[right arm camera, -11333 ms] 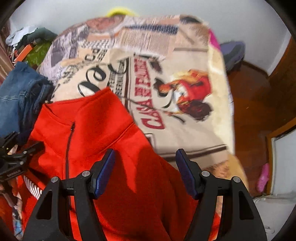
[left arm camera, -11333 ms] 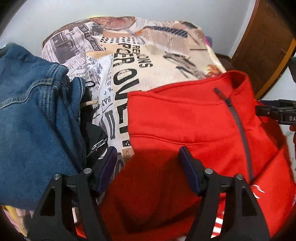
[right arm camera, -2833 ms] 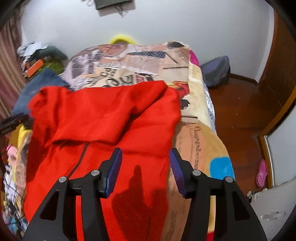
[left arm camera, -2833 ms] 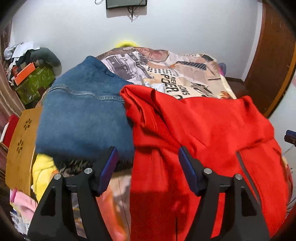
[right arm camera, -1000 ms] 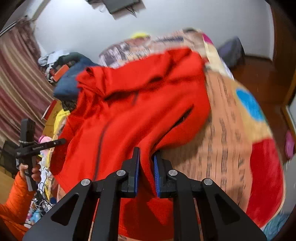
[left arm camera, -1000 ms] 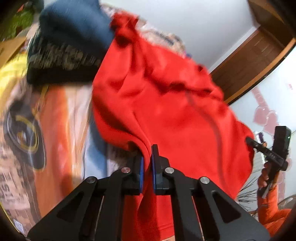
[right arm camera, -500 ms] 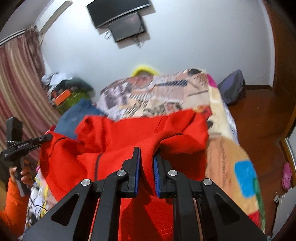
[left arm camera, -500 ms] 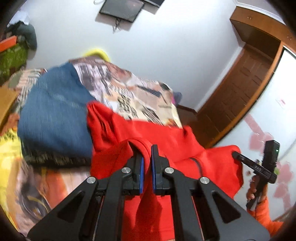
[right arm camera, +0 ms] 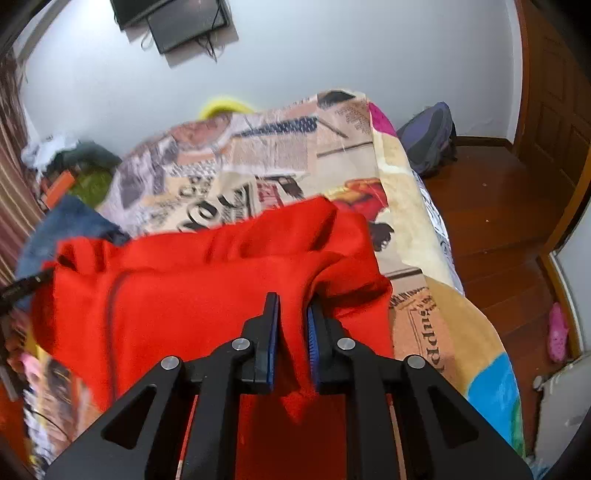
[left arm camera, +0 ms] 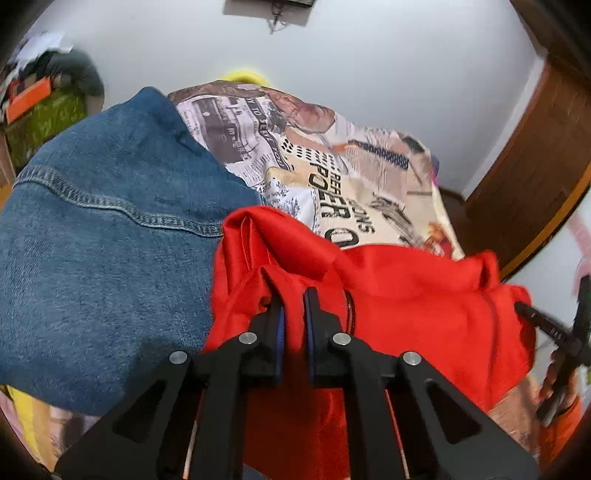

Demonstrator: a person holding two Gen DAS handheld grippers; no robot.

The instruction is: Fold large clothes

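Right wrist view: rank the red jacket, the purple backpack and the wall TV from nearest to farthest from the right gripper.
1. Red jacket: pinched in the right gripper, spread to its left.
2. Purple backpack: on the floor past the bed, to the right.
3. Wall TV: high on the far wall, upper left.

Your red fleece jacket (left arm camera: 406,295) hangs bunched over the bed, dark zipper showing, pinched at two edges and stretched sideways beside the folded denim.
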